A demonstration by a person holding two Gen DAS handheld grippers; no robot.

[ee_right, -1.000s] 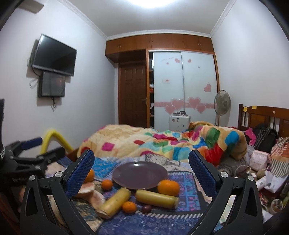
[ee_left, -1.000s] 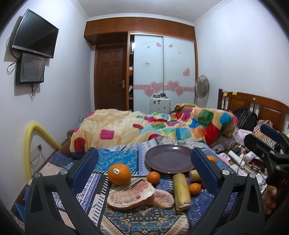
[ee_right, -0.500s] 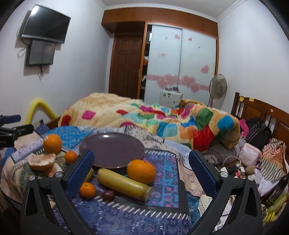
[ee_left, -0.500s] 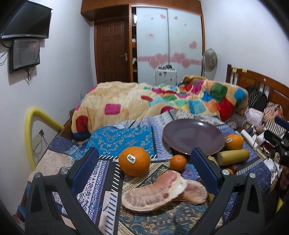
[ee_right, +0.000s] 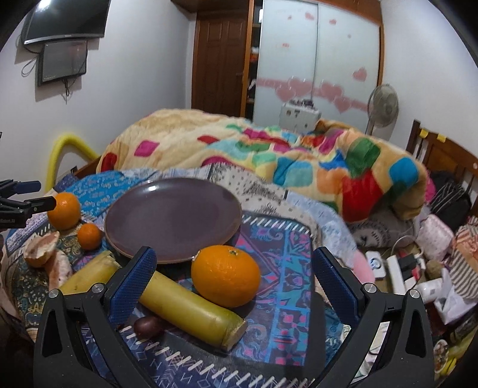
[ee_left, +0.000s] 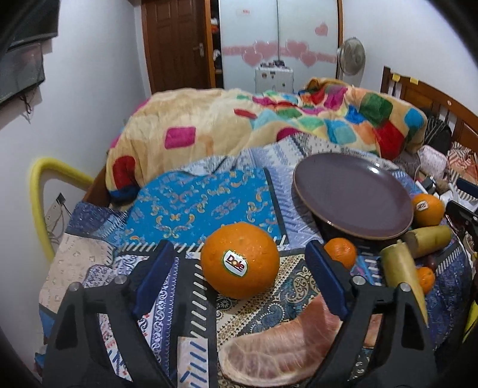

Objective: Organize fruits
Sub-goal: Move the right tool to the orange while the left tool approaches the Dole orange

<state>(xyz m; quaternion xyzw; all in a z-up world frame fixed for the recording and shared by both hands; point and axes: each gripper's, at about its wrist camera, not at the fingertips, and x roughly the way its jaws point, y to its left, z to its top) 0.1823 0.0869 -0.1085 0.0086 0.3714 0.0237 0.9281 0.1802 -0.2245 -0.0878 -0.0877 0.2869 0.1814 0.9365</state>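
Left gripper (ee_left: 239, 286): jaws just closing, spread around stickered orange (ee_left: 240, 260), pads clear. Right gripper (ee_right: 234, 286): spread, near second orange (ee_right: 225, 275) beside cane stick (ee_right: 191, 307). Plate (ee_right: 173, 221) bare, far-centre; patterned cloth (ee_left: 203, 203) open left.

A home bedroom: a bed (ee_right: 442, 161) under a patchwork blanket (ee_right: 269, 152), sliding wardrobe (ee_right: 316, 59), wall-mounted television (ee_right: 65, 21).

A bed with a colourful patchwork blanket (ee_right: 298, 161) fills the middle of the room. Behind it stand a brown wooden door (ee_right: 221, 56) and a sliding wardrobe (ee_right: 316, 59) with pink hearts. A fan (ee_right: 383, 104) stands near the wooden headboard (ee_right: 442, 152). A television (ee_right: 65, 21) hangs on the white wall at left, and a yellow curved tube (ee_left: 44, 191) is below it.
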